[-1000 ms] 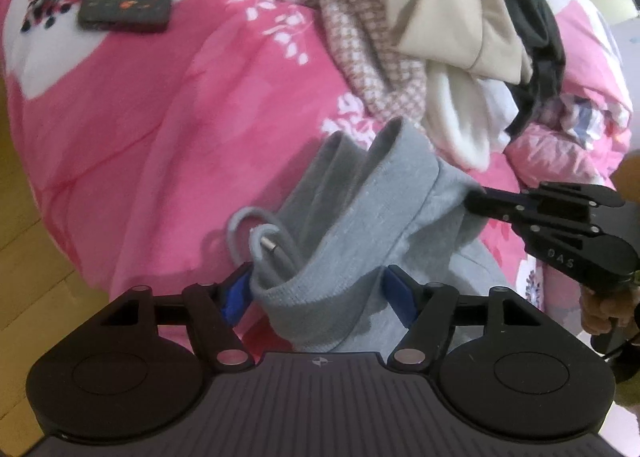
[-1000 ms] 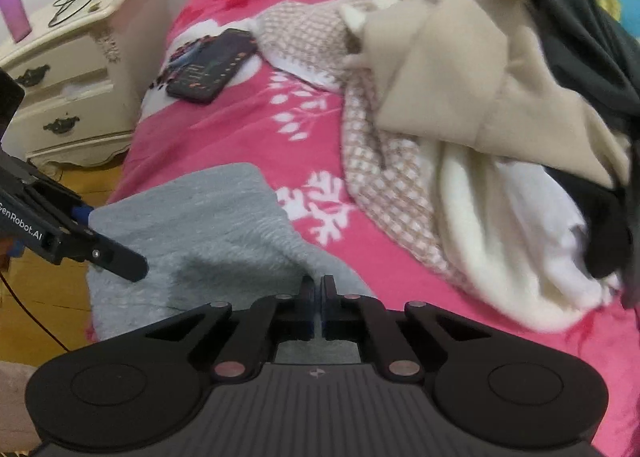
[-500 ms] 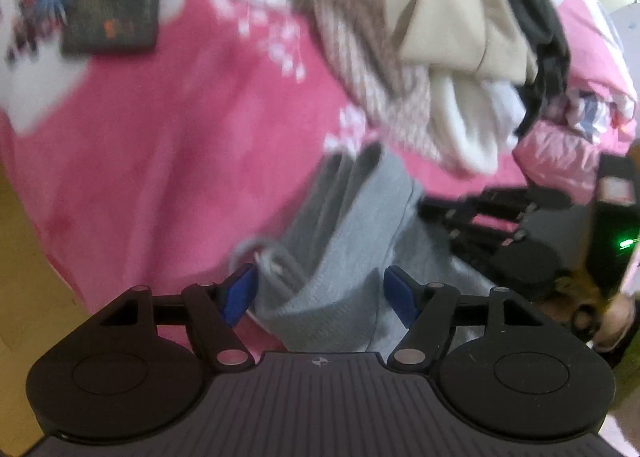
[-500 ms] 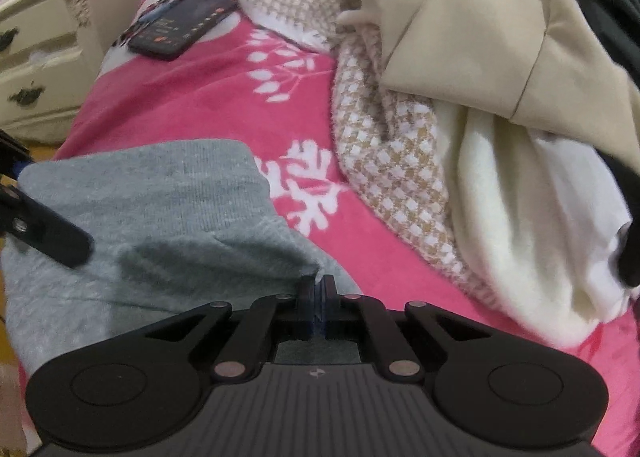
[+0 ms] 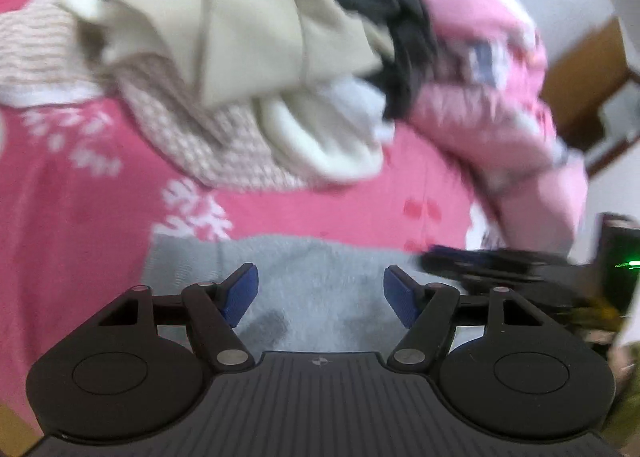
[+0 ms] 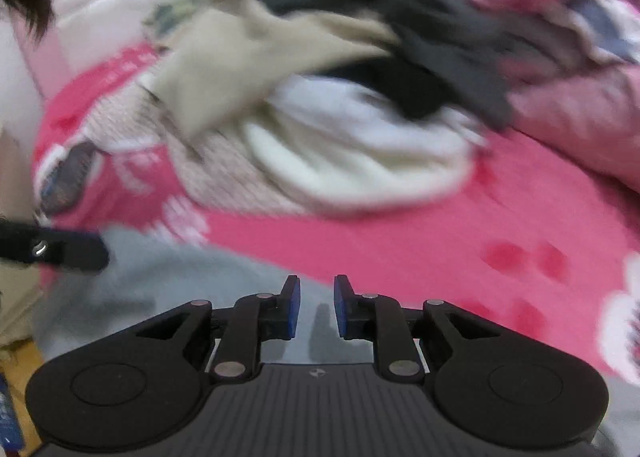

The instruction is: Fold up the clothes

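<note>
Left wrist view: the left gripper (image 5: 318,293) hangs over the grey garment (image 5: 320,277), which lies flat on the pink floral bedspread (image 5: 100,217) at the near edge of the bed. The jaws stand wide apart – released – and the blue pads (image 5: 240,293) press on nothing; the grey fabric shows below and between them. Beyond the garment lies a heap of unfolded clothes: a beige piece (image 5: 224,25), a checked knit (image 5: 200,137), a white fleece item (image 5: 320,137) and a dark garment (image 5: 380,9). A pink quilted cover (image 5: 500,105) sits to the right of the heap. The right gripper (image 5: 480,261) enters from the right edge, low over the garment's right end. The frame is blurred.

Right wrist view: the right gripper (image 6: 316,309) has just been opening; its jaws now stand slightly parted, released, with grey fabric (image 6: 200,285) visible under the gap but not pinched by the pads. The left gripper (image 6: 64,251) shows at the left edge – over the garment's far end. A phone (image 6: 66,177) lies on the bedspread (image 6: 400,237) left of the heap (image 6: 340,117).
</note>
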### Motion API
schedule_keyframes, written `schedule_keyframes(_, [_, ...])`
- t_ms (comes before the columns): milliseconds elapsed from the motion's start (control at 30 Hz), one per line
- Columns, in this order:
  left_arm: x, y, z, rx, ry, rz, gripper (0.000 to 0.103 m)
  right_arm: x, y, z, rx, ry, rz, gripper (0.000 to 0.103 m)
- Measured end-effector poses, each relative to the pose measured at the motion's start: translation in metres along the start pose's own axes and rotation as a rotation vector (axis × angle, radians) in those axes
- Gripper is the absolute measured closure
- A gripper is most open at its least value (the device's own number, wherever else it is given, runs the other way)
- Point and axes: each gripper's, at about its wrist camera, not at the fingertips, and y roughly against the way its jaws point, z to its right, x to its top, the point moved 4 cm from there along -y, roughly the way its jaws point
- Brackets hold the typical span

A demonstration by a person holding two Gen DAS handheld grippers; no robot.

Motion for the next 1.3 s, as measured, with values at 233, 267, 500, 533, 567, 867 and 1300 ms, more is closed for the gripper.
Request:
schedule_keyframes(233, [-0.008,-0.035,-0.019,0.088,-0.026,-0.056,0.036,-0.041,0.005,0.051,-0.119,0.196,-0.071,0.075])
schedule_keyframes(267, [-0.009,-0.035,-0.019,0.092,-0.031,-0.059,0.036,-0.040,0.000,0.054,-0.098,0.217,-0.080,0.075])
schedule_keyframes(500, [-0.008,-0.037,-0.018,0.126,-0.055,-0.060,0.039,-0.025,-0.054,0.068,0.108,0.351,-0.181,0.064])
schedule_keyframes(533, [-0.008,-0.038,-0.019,0.129,-0.054,-0.059,0.040,-0.024,-0.059,0.070,0.138,0.355,-0.204,0.064])
schedule_keyframes(567, [-0.008,-0.038,-0.019,0.132,-0.052,-0.058,0.041,-0.024,-0.063,0.071,0.165,0.355,-0.228,0.064])
schedule_keyframes(867, [-0.010,-0.039,-0.015,0.174,-0.072,-0.023,0.045,-0.025,-0.051,0.067,0.164,0.396,-0.264,0.099])
schedule_keyframes(1300, [-0.009,-0.050,-0.014,0.198,-0.127,-0.005,0.047,-0.020,-0.075,0.072,-0.132,0.498,-0.154,0.103])
